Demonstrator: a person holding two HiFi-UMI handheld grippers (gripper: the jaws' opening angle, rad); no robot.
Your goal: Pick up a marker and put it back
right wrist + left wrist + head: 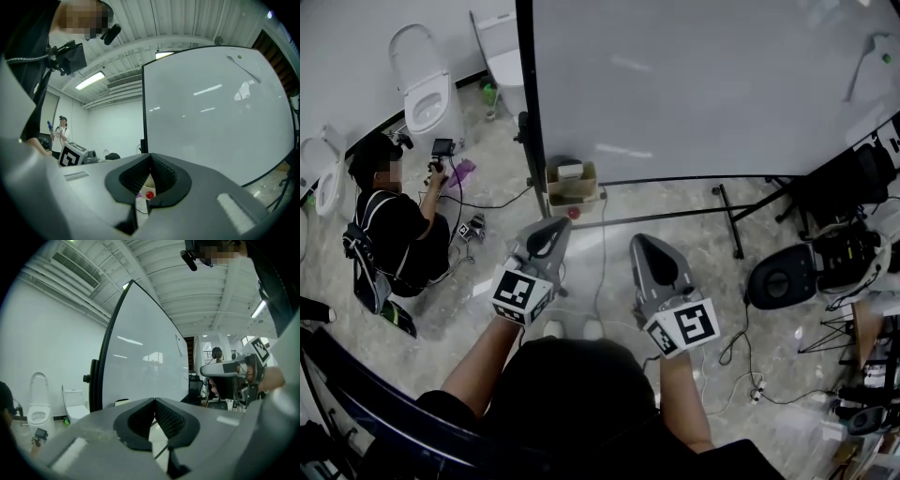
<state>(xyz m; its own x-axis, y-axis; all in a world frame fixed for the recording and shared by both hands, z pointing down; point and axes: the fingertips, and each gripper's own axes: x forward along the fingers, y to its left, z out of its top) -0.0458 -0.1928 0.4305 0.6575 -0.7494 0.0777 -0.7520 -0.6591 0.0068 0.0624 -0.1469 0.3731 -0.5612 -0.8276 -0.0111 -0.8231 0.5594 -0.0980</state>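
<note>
- Two white ceramic toilets (427, 89) stand on the floor at the far left, against the wall.
- A person in black clothes (394, 234) crouches on the pale stone-tile floor (787, 361) just near of the toilets, holding a small dark device up in one hand.
- The left gripper (553, 230) (154, 399) is held out low over the floor, pointing far, towards the foot of the board. Its jaws are pressed fully together at the tips, with nothing between them.
- A small open brown cardboard box (572, 183) (143, 185) sits on the floor at the board's near left corner, just far of the left gripper. It holds a white item, and a small round red item (573, 213) (149, 194) lies at its near edge.
- The right gripper (639, 242) (150, 154) is held beside the left one, apart from it and pointing the same way. Its jaws are also closed tip to tip and grip nothing; the box and the red item show through the hollow below the tips.
- A large white board in a black frame (703, 84) (140, 362) (215, 108) fills the far middle and right, on a black floor stand.
- A small green-tipped item (886, 58) (239, 57) sits on the board's far right; whether it or the red item is the marker cannot be told.
</note>
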